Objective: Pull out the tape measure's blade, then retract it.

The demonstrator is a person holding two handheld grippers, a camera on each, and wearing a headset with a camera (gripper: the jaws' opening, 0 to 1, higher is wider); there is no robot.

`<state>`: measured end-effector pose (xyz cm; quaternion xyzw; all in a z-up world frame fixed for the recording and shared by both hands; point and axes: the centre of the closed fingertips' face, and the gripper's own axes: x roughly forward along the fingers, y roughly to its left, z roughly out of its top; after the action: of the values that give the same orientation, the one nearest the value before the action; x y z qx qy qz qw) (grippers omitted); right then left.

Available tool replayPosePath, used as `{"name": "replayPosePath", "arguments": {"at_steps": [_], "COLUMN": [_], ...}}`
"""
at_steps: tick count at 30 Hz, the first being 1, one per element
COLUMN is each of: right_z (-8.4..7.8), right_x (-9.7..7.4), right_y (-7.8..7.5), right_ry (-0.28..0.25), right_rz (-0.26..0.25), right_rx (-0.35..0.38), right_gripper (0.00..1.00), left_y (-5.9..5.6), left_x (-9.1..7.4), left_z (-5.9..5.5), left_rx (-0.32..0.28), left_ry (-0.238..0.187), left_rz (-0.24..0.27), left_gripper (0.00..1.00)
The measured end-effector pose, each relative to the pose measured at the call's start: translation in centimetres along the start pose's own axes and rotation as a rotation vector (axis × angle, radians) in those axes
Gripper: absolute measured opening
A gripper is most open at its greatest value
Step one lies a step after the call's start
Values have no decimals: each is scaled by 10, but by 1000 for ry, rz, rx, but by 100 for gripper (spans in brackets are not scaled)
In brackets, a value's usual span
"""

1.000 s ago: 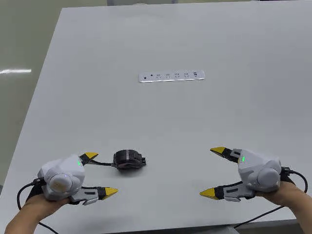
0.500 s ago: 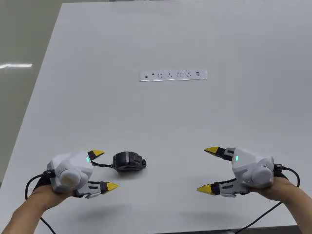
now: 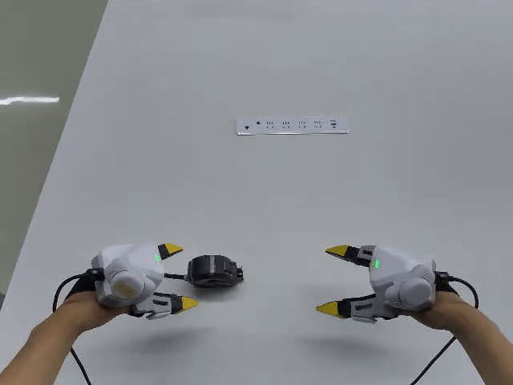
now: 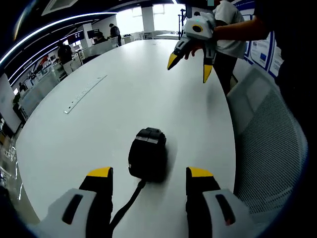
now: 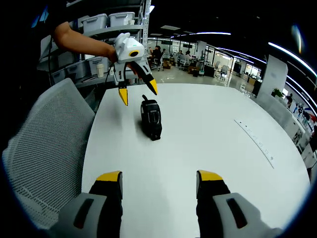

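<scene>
A black tape measure lies on the white table, its blade inside the case and a black cord trailing toward the left gripper. My left gripper is open just to the left of it, the yellow fingertips a short way off. In the left gripper view the tape measure sits just ahead of the open jaws. My right gripper hangs open over bare table well to the right. In the right gripper view the tape measure lies far ahead, with the left gripper beyond it.
A white power strip lies across the middle of the table, far from both grippers. The table's left edge drops to a green floor. A mesh chair stands by the near edge.
My left gripper has moved forward and right, closing in on the tape measure. My right gripper has drifted left. The head camera has shifted too.
</scene>
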<state>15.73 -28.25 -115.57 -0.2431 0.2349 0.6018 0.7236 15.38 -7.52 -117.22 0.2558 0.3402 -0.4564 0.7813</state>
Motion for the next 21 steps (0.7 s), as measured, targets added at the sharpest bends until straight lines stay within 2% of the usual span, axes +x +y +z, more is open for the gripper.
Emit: {"name": "replayPosePath", "arguments": {"at_steps": [11,21], "right_z": [8,12], "right_x": [22,45], "right_y": [-8,-10], "right_ry": [-14,-11], "right_rz": [30,55], "right_rx": [-19,-33], "right_gripper": [57,53], "left_y": [3,4], "left_x": [21,34], "left_z": [-4,-8], "left_rx": [53,88], "left_ry": [34,44], "left_rz": [-50,-83], "left_gripper": [53,47]}}
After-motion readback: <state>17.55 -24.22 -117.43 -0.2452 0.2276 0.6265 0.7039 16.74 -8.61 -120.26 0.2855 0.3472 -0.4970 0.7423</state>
